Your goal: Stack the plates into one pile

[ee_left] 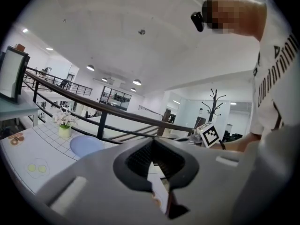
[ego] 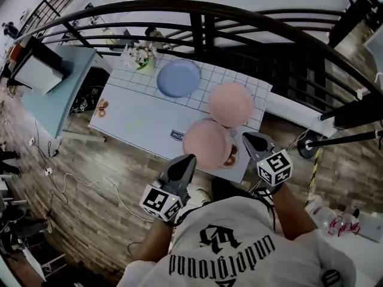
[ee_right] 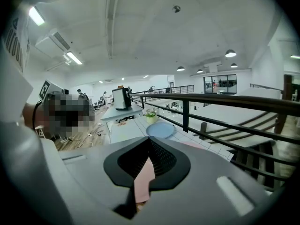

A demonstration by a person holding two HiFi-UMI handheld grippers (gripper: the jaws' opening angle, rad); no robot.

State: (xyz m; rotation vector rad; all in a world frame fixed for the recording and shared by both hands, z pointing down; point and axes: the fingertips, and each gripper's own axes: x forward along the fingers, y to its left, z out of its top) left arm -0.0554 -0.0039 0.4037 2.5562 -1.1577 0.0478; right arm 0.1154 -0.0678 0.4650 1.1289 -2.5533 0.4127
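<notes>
Three plates flat, face-up: near pink plate (ego: pixel 207 143), far pink plate (ego: pixel 230 104) at its 1 o'clock, blue plate (ego: pixel 178 78) at 11; left gripper (ego: pixel 190 158), right gripper (ego: pixel 247 137) clenched empty.

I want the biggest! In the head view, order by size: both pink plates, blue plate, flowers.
Near pink plate and far pink plate: look alike.
Blue plate: slightly smaller, but farther off, so unsure.
Flowers: smallest.

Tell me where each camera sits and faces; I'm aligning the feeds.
Head view: on the head, looking down at the table; shirt, left gripper, right gripper show.
Left gripper view: on that gripper, facing across the table; shirt at right.
Right gripper view: on that gripper, facing along the railing; shirt at left.
Shared: blue plate.
</notes>
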